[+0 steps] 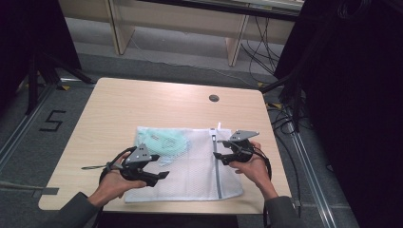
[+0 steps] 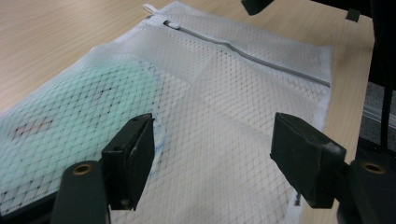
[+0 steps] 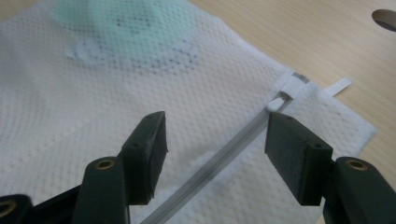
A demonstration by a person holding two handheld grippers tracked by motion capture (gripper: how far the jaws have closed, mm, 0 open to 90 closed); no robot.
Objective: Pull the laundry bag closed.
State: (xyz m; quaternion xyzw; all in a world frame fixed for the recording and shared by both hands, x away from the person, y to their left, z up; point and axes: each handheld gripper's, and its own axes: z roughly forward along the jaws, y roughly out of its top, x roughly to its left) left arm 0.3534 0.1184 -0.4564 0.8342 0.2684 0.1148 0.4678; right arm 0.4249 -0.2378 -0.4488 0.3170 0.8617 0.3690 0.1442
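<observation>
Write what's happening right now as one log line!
left gripper: open, over mesh bag | right gripper: open, at zipper | green item: inside bag

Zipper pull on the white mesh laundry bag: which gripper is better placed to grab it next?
Probably the right gripper: open, it hovers over the zipper line, with the white zipper pull just ahead of its jaws. The left gripper, also open, sits over the white mesh laundry bag far from the pull.

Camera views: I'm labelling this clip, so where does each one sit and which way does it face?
High view: above the person's side, looking forward and down at the table; forearms, both hands.
Left gripper view: on the left claw, over the mesh bag; open jaws.
Right gripper view: on the right claw, above the zipper; open jaws.
All share the bag.
</observation>
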